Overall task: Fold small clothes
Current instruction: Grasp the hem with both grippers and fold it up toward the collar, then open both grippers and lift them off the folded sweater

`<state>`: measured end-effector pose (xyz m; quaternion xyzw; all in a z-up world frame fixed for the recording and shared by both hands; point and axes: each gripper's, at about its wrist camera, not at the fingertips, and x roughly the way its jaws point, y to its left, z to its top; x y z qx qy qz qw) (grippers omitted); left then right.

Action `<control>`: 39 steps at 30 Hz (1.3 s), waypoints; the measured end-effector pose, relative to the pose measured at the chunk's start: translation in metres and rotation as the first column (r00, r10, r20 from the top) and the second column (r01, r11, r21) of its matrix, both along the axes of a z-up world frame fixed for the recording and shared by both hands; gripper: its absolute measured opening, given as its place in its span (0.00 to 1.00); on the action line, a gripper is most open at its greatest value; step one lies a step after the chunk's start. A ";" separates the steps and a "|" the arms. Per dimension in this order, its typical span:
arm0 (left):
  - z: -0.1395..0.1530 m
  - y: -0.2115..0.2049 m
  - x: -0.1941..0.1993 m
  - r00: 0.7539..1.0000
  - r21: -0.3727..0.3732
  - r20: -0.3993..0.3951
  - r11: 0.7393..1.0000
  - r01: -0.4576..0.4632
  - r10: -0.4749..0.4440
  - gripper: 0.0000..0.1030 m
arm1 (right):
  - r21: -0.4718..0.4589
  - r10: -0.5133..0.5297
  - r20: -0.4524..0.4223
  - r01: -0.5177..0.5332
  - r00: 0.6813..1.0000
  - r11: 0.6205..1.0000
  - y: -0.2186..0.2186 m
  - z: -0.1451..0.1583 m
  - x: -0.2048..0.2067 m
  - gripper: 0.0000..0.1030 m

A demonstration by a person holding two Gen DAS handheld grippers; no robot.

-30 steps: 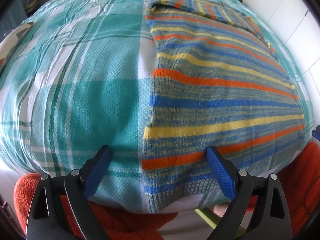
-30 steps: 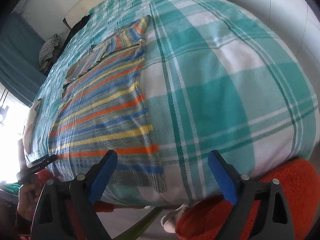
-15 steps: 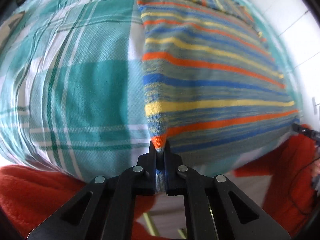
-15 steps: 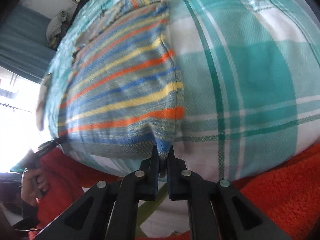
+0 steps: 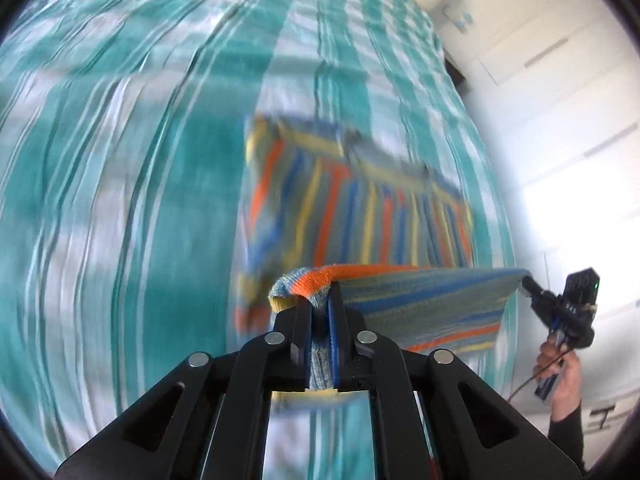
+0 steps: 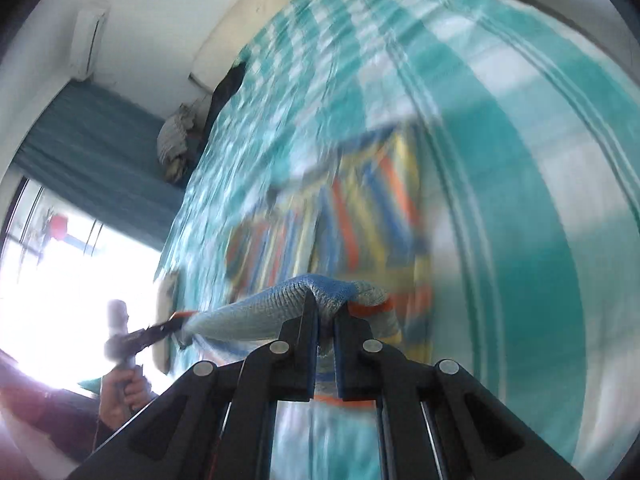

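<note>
A small knit sweater [image 5: 400, 216] with orange, blue and yellow stripes lies on the teal plaid bedspread [image 5: 120, 160]. Its hem edge [image 5: 432, 300] is lifted and stretched between both grippers, above the rest of the garment. My left gripper [image 5: 320, 296] pinches one hem corner between its pads, and its jaws are opening slightly. My right gripper [image 6: 326, 304] is shut on the other corner of the sweater [image 6: 360, 216]. Each view shows the other gripper at the far end of the taut hem: the right gripper [image 5: 524, 282] and the left gripper [image 6: 180, 318].
White panelled wall [image 5: 560, 120] runs along one side of the bed. A teal curtain [image 6: 92, 148] and bright window [image 6: 60, 280] are on the other side. A cloth bundle [image 6: 176, 140] and a dark item [image 6: 228, 84] sit near the headboard. The person's hands [image 5: 560, 372] hold the handles.
Both grippers stood open over the hem, then shut on its two corners. They have since lifted the hem off the bed and swung it forward over the sweater.
</note>
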<state>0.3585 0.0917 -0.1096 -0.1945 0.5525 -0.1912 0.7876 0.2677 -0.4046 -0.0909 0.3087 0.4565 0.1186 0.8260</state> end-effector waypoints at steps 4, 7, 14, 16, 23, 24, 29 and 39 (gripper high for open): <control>-0.021 0.010 0.066 0.985 0.057 0.065 0.985 -0.165 0.161 0.73 | -0.016 -0.114 0.048 0.115 0.992 0.993 -0.024 -0.022 0.095 0.39; -0.021 0.012 0.056 0.983 0.007 0.107 0.989 -0.150 0.149 0.72 | -0.089 -0.146 0.047 0.150 0.988 0.985 -0.026 -0.026 0.111 0.48; -0.051 -0.066 -0.027 0.938 0.265 0.196 0.937 0.229 -0.285 0.73 | -0.314 0.323 0.056 -0.290 0.945 0.904 0.068 -0.039 0.052 0.47; -0.094 -0.069 -0.044 0.939 0.421 0.065 0.862 0.282 -0.338 0.56 | -0.415 0.384 -0.060 -0.373 0.921 0.830 0.085 -0.073 0.030 0.46; -0.058 -0.016 -0.078 0.978 0.356 0.147 0.930 0.088 -0.148 0.69 | -0.523 0.207 -0.080 -0.217 0.975 0.824 0.057 -0.070 -0.022 0.33; -0.051 -0.012 -0.088 0.978 0.322 0.170 0.945 0.062 -0.122 0.80 | -0.523 0.205 -0.045 -0.198 0.978 0.829 0.060 -0.060 -0.031 0.33; -0.046 -0.015 -0.136 0.967 0.278 0.228 0.959 0.045 -0.111 0.85 | -0.445 0.153 0.077 -0.103 0.985 0.890 0.080 -0.045 -0.098 0.55; -0.007 -0.011 -0.054 0.957 0.255 0.274 0.967 0.022 -0.094 0.84 | -0.520 0.155 0.089 -0.087 0.984 0.850 0.108 -0.039 -0.161 0.55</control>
